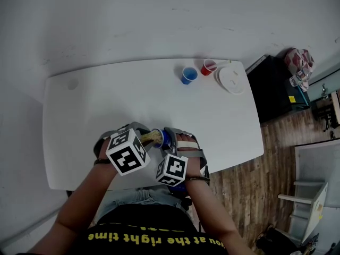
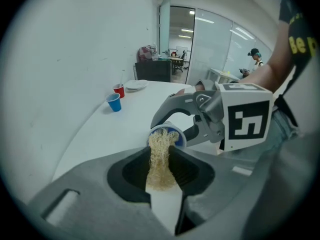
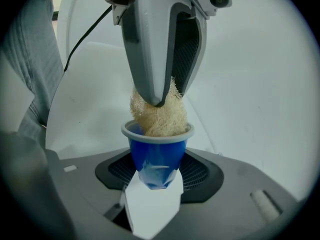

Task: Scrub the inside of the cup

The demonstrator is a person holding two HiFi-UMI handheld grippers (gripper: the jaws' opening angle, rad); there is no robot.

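The blue plastic cup [image 3: 159, 156] is held over the near part of the white counter [image 1: 133, 100]. It is clamped by its lower wall between the fingers [image 3: 150, 204] of the right gripper [image 1: 171, 142]. A tan fibrous scrubbing pad [image 3: 162, 119] is pinched between the narrowly set fingers [image 3: 150, 44] of the left gripper [image 3: 160, 96] and is pressed into the cup's mouth. A small blue cup [image 1: 188, 75], a red cup [image 1: 208, 66] and stacked white plates [image 1: 232, 78] are seen at the counter's far edge, well apart from the grippers.

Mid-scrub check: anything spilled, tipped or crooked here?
Nothing stands out. The right gripper holds the cup, the left gripper's loofah sits in its mouth; the far blue cup and red cup stand upright.
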